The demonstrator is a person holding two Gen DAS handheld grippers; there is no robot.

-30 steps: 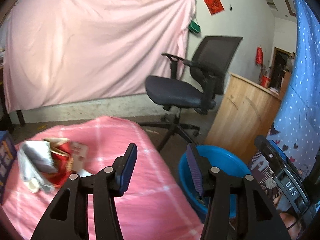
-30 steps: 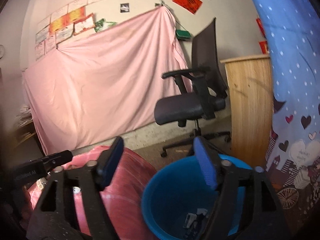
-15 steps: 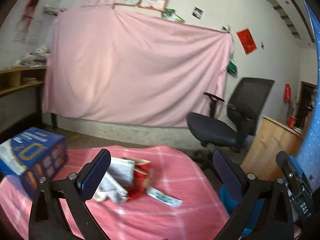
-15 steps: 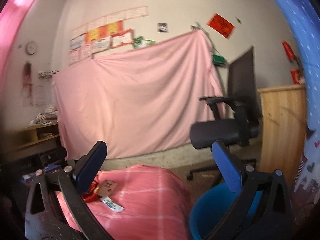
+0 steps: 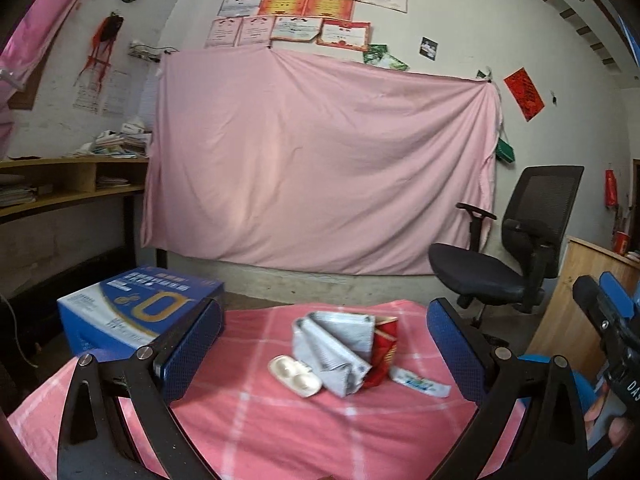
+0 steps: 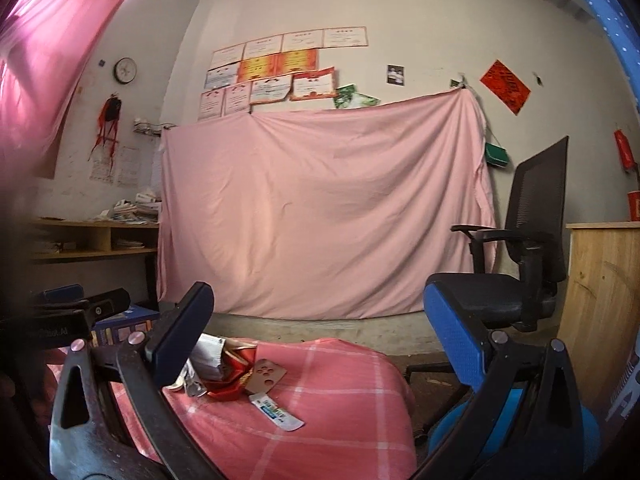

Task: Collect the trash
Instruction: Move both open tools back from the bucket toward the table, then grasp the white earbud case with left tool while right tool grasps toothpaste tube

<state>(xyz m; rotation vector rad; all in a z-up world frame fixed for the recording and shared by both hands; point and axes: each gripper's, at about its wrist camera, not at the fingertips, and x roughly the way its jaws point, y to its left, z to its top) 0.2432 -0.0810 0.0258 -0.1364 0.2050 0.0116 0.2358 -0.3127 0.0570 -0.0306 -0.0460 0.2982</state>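
Observation:
A small heap of trash lies on the pink checked tablecloth (image 5: 280, 432): a folded grey packet (image 5: 336, 344), a crumpled red packet (image 5: 384, 356), a white two-cup blister (image 5: 294, 376) and a white-and-blue sachet (image 5: 420, 384). My left gripper (image 5: 324, 312) is open wide just short of the heap, holding nothing. My right gripper (image 6: 316, 296) is also open and empty, off to the right of the heap. From there I see the red packet (image 6: 236, 372), a brown card with holes (image 6: 266, 374) and the sachet (image 6: 276, 412). A blue bin (image 6: 460, 440) stands on the floor by the table's right end.
A blue carton (image 5: 136, 312) sits on the table's left side. A black office chair (image 5: 512, 264) and a wooden cabinet (image 6: 600, 300) stand to the right. A pink sheet (image 5: 320, 160) hangs on the back wall, with shelves (image 5: 72, 184) at the left.
Both views have swung left, away from the blue bin and toward the table and trash heap. The left jaws have spread from narrow to wide.

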